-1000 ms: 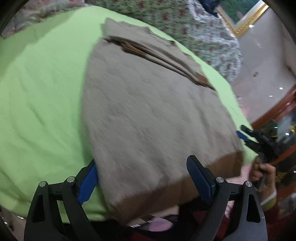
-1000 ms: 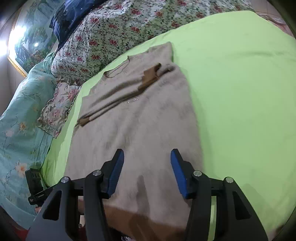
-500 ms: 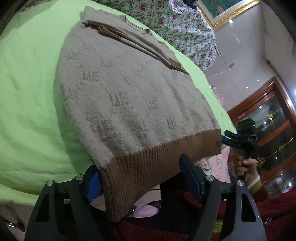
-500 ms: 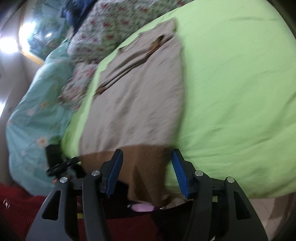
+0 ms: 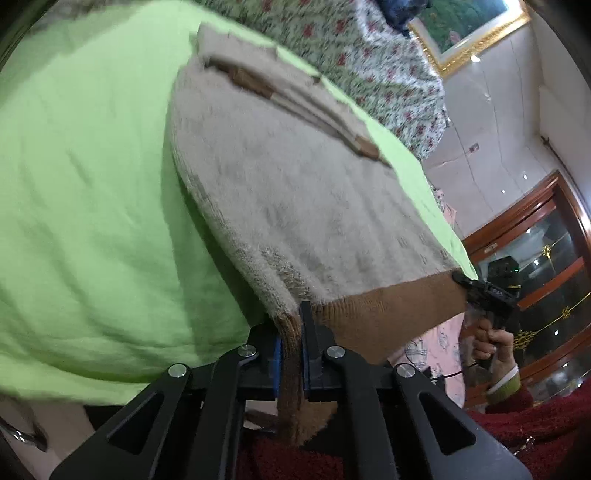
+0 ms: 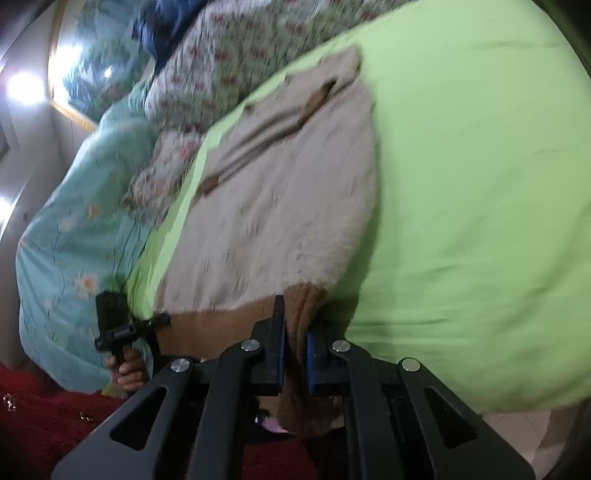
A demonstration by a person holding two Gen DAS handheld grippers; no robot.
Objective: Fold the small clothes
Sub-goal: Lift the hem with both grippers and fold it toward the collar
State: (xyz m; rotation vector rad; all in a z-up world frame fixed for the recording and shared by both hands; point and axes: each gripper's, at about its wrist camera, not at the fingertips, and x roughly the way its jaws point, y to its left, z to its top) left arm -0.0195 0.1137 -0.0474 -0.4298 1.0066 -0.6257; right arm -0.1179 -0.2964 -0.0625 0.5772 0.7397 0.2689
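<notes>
- Left claw [image 5: 291, 332] pinching the brown hem corner of the sweater [image 5: 295, 192].
- Right claw [image 6: 295, 332] clamping the opposite hem corner.
- Sweater lying ahead of both claws on the green bed [image 5: 92, 184].

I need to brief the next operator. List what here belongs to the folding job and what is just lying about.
Part of the job:
beige sweater
its brown hem
left hand-held gripper, shut on the hem
right hand-held gripper, shut on the hem
green bedsheet under it

Just lying about:
floral quilt
turquoise blanket
framed picture
glass cabinet
</notes>
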